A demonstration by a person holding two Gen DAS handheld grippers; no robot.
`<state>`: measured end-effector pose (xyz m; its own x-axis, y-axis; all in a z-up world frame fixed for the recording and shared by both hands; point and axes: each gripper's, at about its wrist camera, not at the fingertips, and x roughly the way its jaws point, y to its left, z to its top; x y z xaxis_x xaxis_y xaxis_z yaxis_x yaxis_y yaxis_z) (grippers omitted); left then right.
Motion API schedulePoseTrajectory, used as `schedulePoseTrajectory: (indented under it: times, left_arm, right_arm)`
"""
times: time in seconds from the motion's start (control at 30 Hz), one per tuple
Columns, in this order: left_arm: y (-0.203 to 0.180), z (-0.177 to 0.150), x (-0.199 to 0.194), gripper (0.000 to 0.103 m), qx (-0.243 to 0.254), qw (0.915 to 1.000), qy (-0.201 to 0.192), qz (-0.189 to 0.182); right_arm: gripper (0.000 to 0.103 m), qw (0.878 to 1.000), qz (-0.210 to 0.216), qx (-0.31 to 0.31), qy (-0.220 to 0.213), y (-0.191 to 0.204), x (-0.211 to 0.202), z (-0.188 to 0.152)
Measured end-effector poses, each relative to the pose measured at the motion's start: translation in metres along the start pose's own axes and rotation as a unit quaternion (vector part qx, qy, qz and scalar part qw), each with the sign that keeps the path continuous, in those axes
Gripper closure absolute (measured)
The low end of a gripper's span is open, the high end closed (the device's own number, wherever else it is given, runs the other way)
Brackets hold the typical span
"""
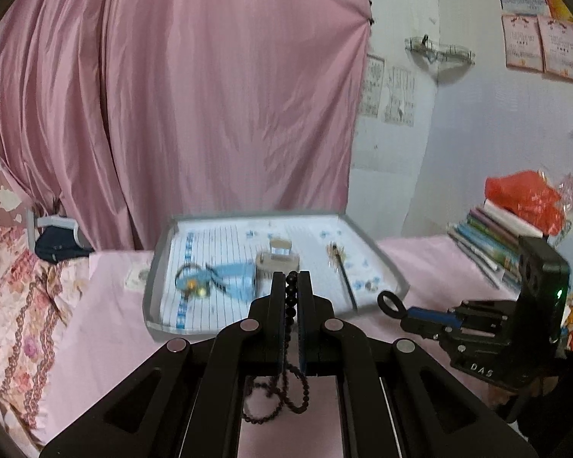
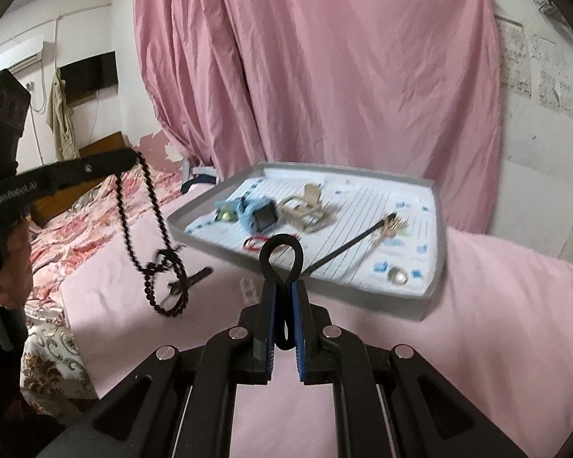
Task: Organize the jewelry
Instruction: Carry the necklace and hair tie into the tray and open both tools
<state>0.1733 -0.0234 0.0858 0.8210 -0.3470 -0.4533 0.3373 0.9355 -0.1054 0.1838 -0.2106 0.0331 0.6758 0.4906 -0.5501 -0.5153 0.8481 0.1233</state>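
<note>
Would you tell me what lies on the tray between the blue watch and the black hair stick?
In the right wrist view, a beige hair claw clip lies between the blue watch and the black hair stick, on the gray tray.

A home bedroom: floral bedding (image 2: pixel 76 221), pink curtain (image 2: pixel 324 76).

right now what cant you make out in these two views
- Bead string, left wrist view: the left claw covers its middle, so its full length is unclear.
- Black loop, right wrist view: its lower end is hidden between the right claw fingers.
- Ring in the tray: blurred, no detail.
- Wall papers: print too small.
</note>
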Motion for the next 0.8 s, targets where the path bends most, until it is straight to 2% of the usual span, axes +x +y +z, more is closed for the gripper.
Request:
schedulePoseTrajectory:
  times: [0.2, 0.37, 0.53, 0.8]
  left_arm:
    - [0.000, 0.033, -0.004, 0.100, 0.002, 0.9991, -0.042, 0.003]
    - [0.002, 0.061, 0.012, 0.099, 0.002, 0.9980, -0.063, 0.007]
    - [0.005, 0.072, 0.048, 0.099, -0.002, 0.9987, -0.051, -0.002]
    - [0.015, 0.062, 0.100, 0.099, -0.025, 0.9996, -0.008, -0.012]
  right_arm:
    - [0.095, 1.000, -0.019, 0.005, -0.017, -0.018, 0.003, 0.022]
    - [0.095, 0.999, -0.042, 0.023, -0.017, -0.039, 0.015, 0.036]
    - [0.095, 0.997, -0.061, 0.041, 0.002, -0.066, 0.033, 0.040]
    - [0.095, 0.996, -0.059, 0.050, 0.040, -0.081, 0.057, 0.032]
